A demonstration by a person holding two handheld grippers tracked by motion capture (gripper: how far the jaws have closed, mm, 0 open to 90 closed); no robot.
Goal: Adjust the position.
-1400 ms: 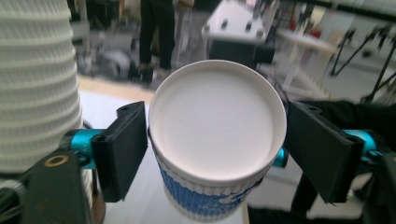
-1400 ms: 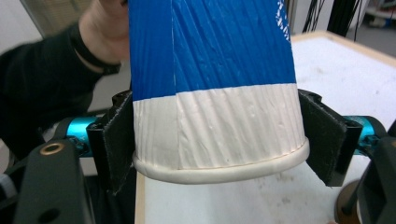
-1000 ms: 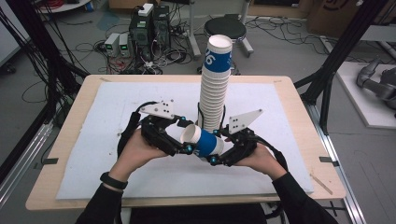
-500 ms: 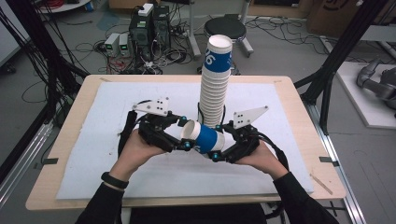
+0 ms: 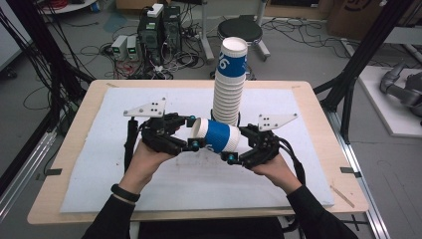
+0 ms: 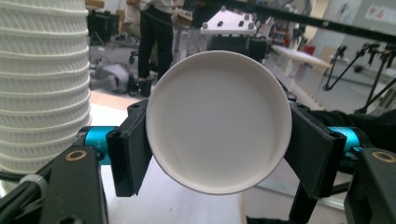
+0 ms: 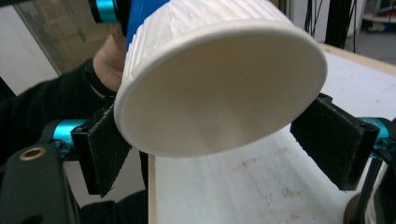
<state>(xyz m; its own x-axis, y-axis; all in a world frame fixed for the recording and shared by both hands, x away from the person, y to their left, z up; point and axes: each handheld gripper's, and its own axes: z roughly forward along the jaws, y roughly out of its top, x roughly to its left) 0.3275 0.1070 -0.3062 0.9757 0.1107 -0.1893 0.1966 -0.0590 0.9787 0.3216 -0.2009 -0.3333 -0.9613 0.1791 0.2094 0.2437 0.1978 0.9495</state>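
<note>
Your left gripper (image 5: 191, 133) clamps its fingers on the rim end of a blue-and-white paper cup (image 5: 217, 137) lying sideways above the worktop (image 5: 318, 149); your right gripper's (image 5: 234, 149) fingers stand wide around its base, near the cup stack (image 5: 228, 84).

So there's a paper cup (image 5: 217, 136) lying on its side up off the desk (image 5: 89, 179), white ribbed body with a blue band around the middle, and it looks like nested cups rather than just one. Its wider white end (image 6: 218, 122) points to the person's left, its flat end (image 7: 219, 88) to the right. Right behind it a tall stack of the same cups (image 5: 228, 84) stands upright on the desk.
</note>
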